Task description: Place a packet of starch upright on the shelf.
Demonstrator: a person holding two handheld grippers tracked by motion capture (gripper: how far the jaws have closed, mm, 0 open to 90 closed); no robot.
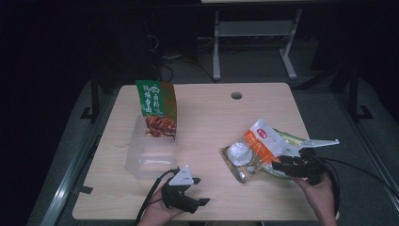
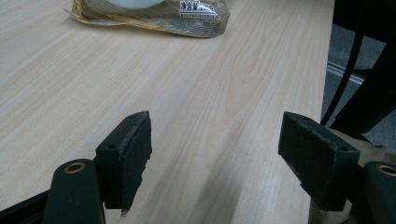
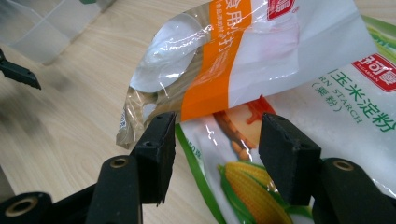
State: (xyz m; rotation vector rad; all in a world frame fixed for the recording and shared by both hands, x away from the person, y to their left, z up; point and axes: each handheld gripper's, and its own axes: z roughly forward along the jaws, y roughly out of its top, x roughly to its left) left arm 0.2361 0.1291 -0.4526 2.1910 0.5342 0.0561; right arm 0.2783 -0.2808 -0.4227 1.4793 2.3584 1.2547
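Two black hand-held grippers, left gripper [image 1: 199, 190] topped by a grey three-cornered plate [image 1: 181, 177], right gripper [image 1: 281, 164] trailing black cable [image 1: 335, 188], each with blocky matte pads [image 3: 158, 151] and brass-ringed screw holes.

A pouch [image 1: 157, 110] stands in the bin [image 1: 141, 162] at the table's [image 1: 207, 117] left; two packets [image 1: 256, 150] lie overlapped at right.

I take this for a dim lab or office: my desk [image 1: 207, 117] with a cable hole [image 1: 236, 95] sits mid-frame on grey carpet [image 1: 254, 61], with a white desk frame [image 1: 254, 33] and tangled cables [image 1: 164, 61] along the top.
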